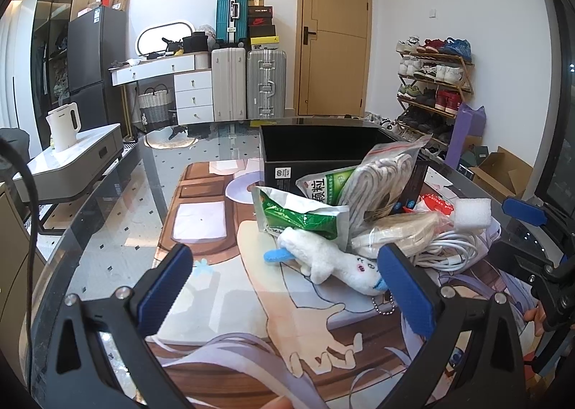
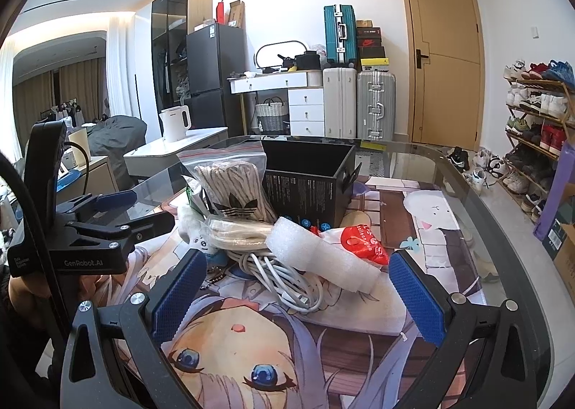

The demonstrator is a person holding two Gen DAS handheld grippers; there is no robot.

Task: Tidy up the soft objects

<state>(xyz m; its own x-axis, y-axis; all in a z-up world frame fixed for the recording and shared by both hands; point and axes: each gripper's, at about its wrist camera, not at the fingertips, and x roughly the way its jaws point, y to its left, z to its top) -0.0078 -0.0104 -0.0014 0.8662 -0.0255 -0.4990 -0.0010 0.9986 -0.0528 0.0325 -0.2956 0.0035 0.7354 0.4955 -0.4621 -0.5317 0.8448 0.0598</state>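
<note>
My left hand-held gripper (image 1: 284,286) hung wide open, empty, just short of the white plush toy (image 1: 330,260) lying on the bench (image 1: 107,229) at the front of the pile. My right hand-held gripper (image 2: 298,286) gaped empty too, over the foam roll (image 2: 320,254) and coiled white cable (image 2: 284,279). The risk, as I judged it: that cable could snag and drag the leaning sock bag (image 2: 233,186) down (it looked precariously propped), well before anything reached the black box (image 2: 309,179) behind.

Glass table (image 2: 463,189) – printed mat (image 1: 222,286) on top, black box (image 2: 309,186), clutter pile
</note>
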